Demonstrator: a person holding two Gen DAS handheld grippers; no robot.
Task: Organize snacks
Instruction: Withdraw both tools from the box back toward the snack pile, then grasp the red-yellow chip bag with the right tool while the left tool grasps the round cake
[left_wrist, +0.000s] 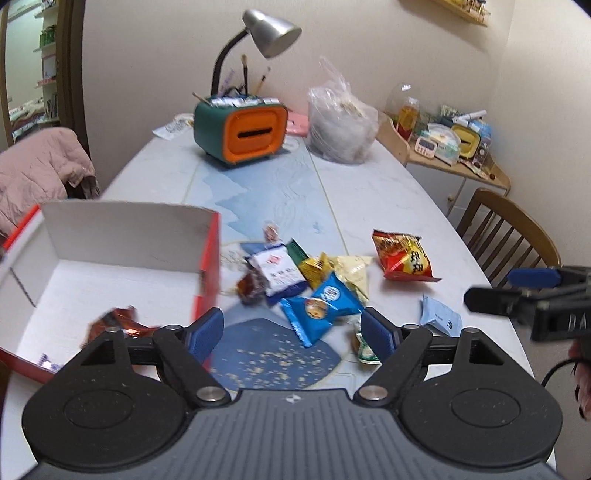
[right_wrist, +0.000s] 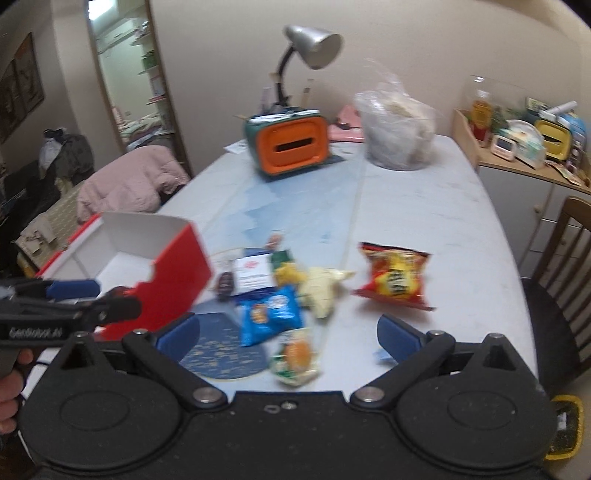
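Both grippers stand wide with nothing between their pads: the left gripper (left_wrist: 291, 332) by the red box (left_wrist: 208, 258) at the tabletop's left edge, the right gripper (right_wrist: 288, 334) above the snack pile (right_wrist: 280, 291) mid-table. Seemingly the open-topped box waits to receive packets. Its long axis runs along that edge; the blue packet (left_wrist: 321, 308) lies slantwise.
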